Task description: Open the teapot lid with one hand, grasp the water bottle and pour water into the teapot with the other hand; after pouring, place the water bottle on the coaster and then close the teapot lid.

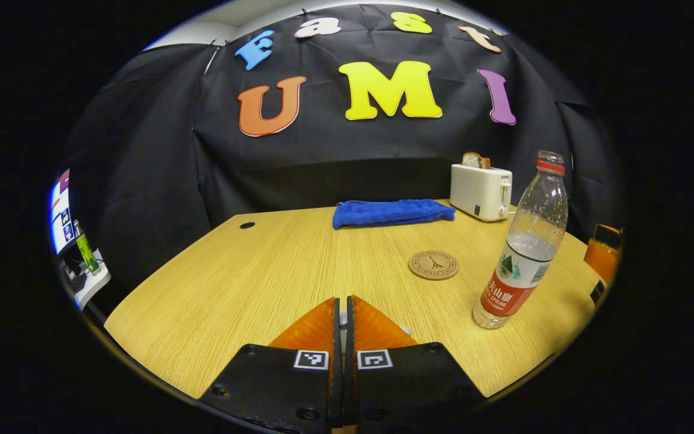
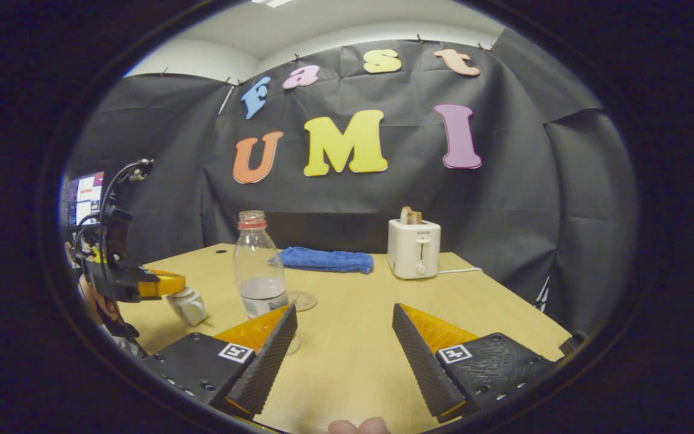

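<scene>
The pale wooden tabletop [image 1: 250,283] carries a clear plastic water bottle [image 1: 525,247] standing upright, ahead-right of the left tongs [image 1: 342,319] (pressed together, something white barely visible between them). The right tongs [image 2: 344,337] gape wide, bottle just ahead-left. The round cork coaster [image 1: 434,265] lies beside the bottle.

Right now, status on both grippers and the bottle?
Left gripper shut. Right gripper open, empty. Water bottle upright on table, uncapped, beside empty coaster. Nothing blocking the coaster.
</scene>
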{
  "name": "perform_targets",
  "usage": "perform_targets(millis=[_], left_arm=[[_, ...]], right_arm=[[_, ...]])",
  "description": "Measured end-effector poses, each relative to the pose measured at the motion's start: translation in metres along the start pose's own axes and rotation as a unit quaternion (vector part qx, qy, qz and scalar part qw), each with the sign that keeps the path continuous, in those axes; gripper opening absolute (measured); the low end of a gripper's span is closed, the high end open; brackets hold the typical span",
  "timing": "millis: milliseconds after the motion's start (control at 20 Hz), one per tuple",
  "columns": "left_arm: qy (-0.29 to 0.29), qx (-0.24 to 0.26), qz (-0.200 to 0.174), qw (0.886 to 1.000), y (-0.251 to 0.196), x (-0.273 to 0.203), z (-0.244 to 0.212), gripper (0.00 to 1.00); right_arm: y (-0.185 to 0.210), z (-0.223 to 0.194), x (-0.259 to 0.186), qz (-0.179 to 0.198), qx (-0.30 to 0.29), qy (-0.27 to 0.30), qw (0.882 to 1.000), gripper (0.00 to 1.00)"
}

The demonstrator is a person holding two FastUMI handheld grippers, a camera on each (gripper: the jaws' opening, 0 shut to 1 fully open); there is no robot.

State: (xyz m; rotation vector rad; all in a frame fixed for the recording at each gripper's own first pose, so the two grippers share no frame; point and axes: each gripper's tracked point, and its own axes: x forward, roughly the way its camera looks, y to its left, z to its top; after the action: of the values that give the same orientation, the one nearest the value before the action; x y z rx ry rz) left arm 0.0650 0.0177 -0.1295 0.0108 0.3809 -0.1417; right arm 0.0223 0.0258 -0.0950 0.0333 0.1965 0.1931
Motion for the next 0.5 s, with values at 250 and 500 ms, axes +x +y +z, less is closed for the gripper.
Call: perform_targets(millis=[250,500], left_arm=[[-0.035,-0.007,-0.006,0.999,0.002,-0.017,0.023,0.03],[-0.068,-0.023,-0.015,0.997,0.003,-0.046,0.041,0.03]], right_arm=[[0.029,-0.008,0.003,0.038,-0.006,0.010,0.999,0.95],[0.060,-0.015,0.023,0.065,-0.009,0.013,0.998,0.95]])
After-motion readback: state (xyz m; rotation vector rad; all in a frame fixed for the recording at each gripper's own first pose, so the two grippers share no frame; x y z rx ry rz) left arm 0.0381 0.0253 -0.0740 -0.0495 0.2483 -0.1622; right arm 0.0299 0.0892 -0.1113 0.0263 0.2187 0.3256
